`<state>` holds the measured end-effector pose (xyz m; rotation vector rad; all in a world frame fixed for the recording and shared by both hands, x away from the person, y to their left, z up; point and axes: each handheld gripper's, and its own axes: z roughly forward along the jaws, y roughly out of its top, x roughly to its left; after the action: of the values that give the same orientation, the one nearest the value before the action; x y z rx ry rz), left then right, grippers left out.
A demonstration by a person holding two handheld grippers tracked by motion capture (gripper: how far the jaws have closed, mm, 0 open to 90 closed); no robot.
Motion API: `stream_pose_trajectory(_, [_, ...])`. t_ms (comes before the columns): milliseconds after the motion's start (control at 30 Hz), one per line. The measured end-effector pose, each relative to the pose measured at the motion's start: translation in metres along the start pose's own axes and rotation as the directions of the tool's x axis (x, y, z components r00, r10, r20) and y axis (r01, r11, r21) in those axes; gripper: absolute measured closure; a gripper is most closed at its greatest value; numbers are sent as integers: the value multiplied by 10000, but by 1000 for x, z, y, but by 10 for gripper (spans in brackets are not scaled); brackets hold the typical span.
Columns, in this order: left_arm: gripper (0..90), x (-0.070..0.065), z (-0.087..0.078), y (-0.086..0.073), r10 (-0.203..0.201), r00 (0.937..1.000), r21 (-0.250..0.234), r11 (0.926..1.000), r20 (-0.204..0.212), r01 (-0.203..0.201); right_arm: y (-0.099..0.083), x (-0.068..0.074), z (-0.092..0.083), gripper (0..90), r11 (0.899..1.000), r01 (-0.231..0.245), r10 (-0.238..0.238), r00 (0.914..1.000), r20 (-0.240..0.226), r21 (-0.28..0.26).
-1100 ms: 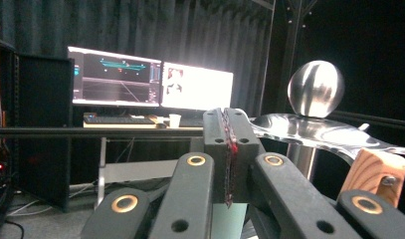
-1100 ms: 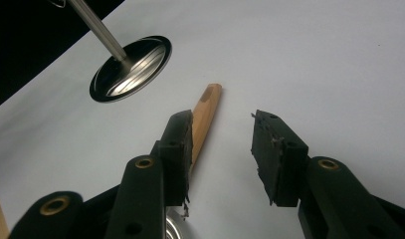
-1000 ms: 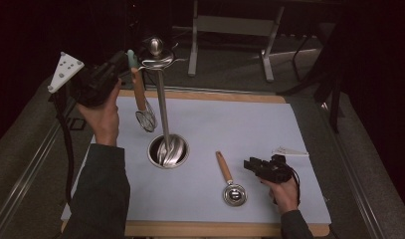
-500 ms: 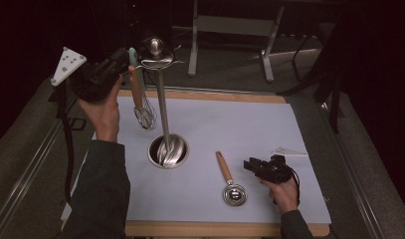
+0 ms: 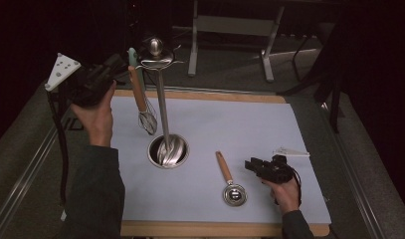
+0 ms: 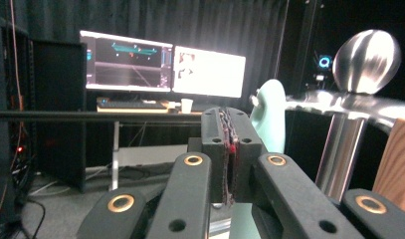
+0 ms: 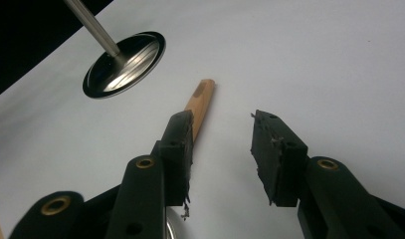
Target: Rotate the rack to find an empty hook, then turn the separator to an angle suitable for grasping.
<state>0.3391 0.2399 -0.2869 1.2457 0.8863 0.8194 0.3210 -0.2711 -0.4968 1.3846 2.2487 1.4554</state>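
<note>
A steel stand point(image 5: 161, 107) rises from a round base point(image 5: 168, 151) to a ball top point(image 5: 154, 46). A whisk point(image 5: 142, 102) with a wooden handle and a mint loop point(image 5: 132, 56) hangs at the stand's top arm. My left gripper point(image 5: 119, 69) is held level beside that loop. In the left gripper view its pads point(image 6: 229, 130) meet with nothing between them, after just easing a trace, and the mint loop point(image 6: 269, 117) stands right behind them. My right gripper point(image 5: 251, 164) rests open on the mat. A wooden-handled utensil point(image 5: 223, 168) with a round metal head point(image 5: 234, 194) lies just left of it.
A pale blue mat point(image 5: 240, 124) covers the wooden table. A small white strip point(image 5: 291, 151) lies at the mat's right edge. Beyond the table stand monitors point(image 6: 160, 67) and a dark frame point(image 5: 230, 25).
The left hand has shifted slightly by the stand's top and the whisk's head has swung a little. The right gripper has kept still.
</note>
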Motion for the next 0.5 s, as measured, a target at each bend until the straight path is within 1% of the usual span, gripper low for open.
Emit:
stream_pose_trajectory(133, [879,-1,-6,-2,162,9999,117,9998,15,-162,0,1,0,598,10000,73,-74,9999,82,52])
stream_pose_trajectory(333, [861,-1,-14,-8,272,9996,337,9991,-8,-271,1,3,-1,595,9994,296,-300,9991,290,156])
stream_pose_trajectory(500, [846,-1,-20,-21,523,9986,824,9952,-2,-521,0,2,1,593,9989,349,-364,9982,485,324])
